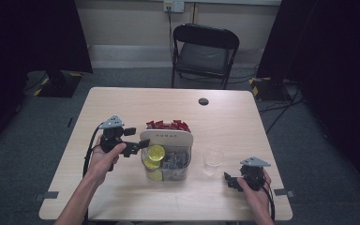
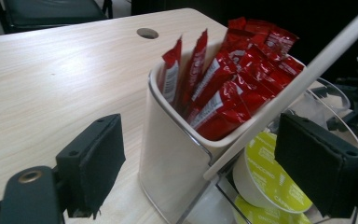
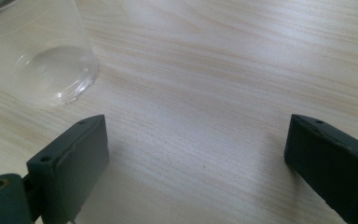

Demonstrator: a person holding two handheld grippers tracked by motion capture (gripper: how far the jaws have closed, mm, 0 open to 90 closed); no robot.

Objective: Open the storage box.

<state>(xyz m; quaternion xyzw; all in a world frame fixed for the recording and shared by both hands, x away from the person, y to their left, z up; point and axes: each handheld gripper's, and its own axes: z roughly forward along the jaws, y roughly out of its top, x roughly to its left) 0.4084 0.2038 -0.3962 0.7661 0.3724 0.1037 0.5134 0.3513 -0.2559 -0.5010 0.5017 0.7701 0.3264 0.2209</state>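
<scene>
Here's the caddy (image 1: 167,154) at mid-tabletop, a clear holder with a pale handle (image 2: 289,93) across the top; red sachets (image 2: 223,84) stand packed upright in its white back bin, and lime-lidded pods (image 1: 156,152) sit in the clear front section, one near the rim. The left gripper (image 1: 138,146) is right up against the caddy's left side, jaws spread wide and holding nothing; in the left gripper view they straddle the white bin and the handle. If those jaws close here, my guess is they catch the handle or bin wall rather than a pod or sachet, and a shove sideways could slide or tip the whole caddy. Just right of it stands an empty clear cup (image 1: 213,161), light-looking, easily knocked. The right gripper (image 1: 232,182) rests low on the tabletop (image 1: 122,101) near that cup, jaws also wide and empty over bare wood. Beyond the table, a black folding chair (image 1: 205,51).
</scene>
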